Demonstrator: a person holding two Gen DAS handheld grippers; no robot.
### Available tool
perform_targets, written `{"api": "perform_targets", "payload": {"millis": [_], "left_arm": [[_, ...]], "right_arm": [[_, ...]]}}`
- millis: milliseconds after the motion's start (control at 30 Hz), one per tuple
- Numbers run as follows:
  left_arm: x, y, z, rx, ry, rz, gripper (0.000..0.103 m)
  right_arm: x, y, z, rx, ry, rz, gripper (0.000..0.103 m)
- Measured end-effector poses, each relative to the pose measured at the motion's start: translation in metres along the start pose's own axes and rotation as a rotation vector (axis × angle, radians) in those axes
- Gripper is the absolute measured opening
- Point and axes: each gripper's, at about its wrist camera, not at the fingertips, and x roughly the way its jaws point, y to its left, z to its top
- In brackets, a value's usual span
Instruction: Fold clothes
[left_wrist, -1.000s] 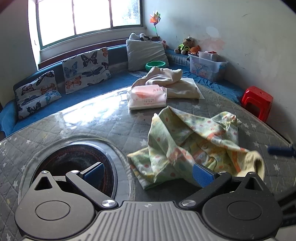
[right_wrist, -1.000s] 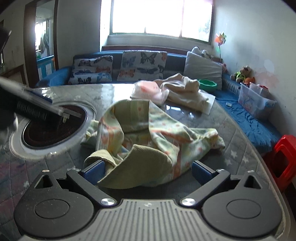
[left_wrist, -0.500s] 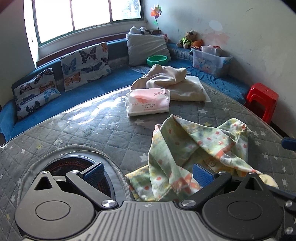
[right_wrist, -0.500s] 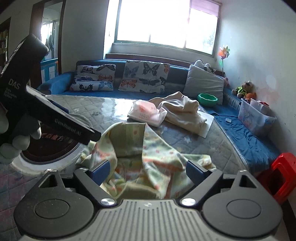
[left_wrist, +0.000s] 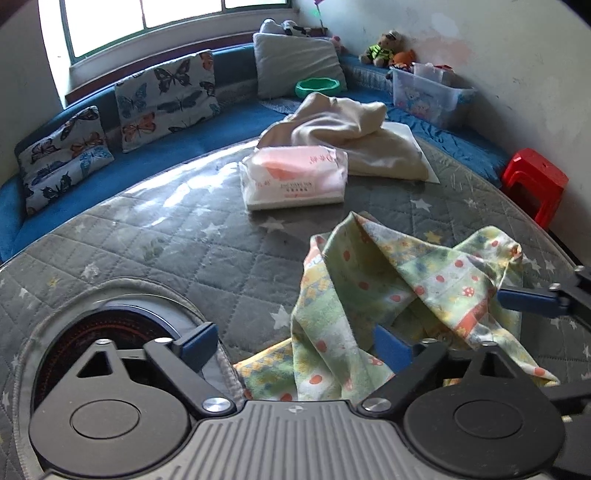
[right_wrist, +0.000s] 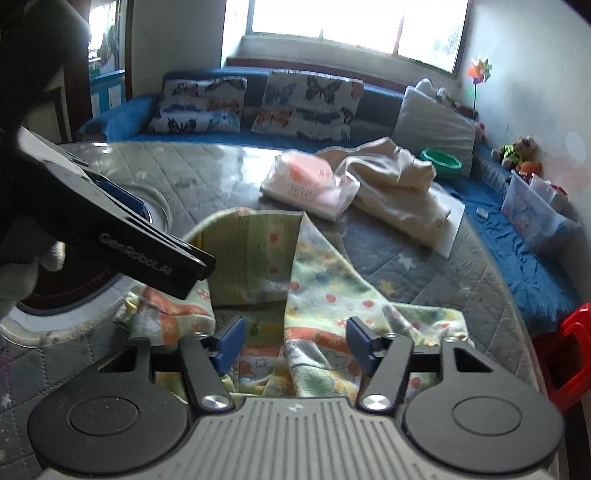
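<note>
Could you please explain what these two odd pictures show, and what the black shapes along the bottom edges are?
There is no robot here: a person holds a two-finger gripper in each hand, and each gripper carries a wide-angle camera looking along its fingers. One picture is from the left gripper, the other from the right gripper; the black shapes are the grippers' own bodies. Both sit over a crumpled green patterned garment on a quilted grey table. Both sets of jaws are closing with cloth between them, but neither grips yet. Farther back lie a tissue pack and a cream cloth.
</note>
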Motion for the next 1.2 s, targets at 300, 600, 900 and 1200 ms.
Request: {"api": "perform_targets", "payload": {"millis": [300, 600, 900, 1200], "left_arm": [[0.006, 0.003, -0.007, -0.02, 0.037, -0.069, 0.03], [-0.013, 0.003, -0.021, -0.001, -0.004, -0.094, 0.005], [-0.043, 0.018, -0.043, -0.001, -0.052, -0.099, 0.003], [-0.06, 0.032, -0.066, -0.024, -0.061, -0.094, 0.001]], "right_arm": [[0.006, 0.001, -0.013, -0.032, 0.05, -0.043, 0.028], [-0.013, -0.011, -0.029, -0.007, 0.013, -0.112, 0.008], [-0.053, -0.015, -0.052, 0.041, -0.057, -0.162, 0.006], [-0.083, -0.021, -0.074, 0.098, -0.081, -0.18, 0.006]]}}
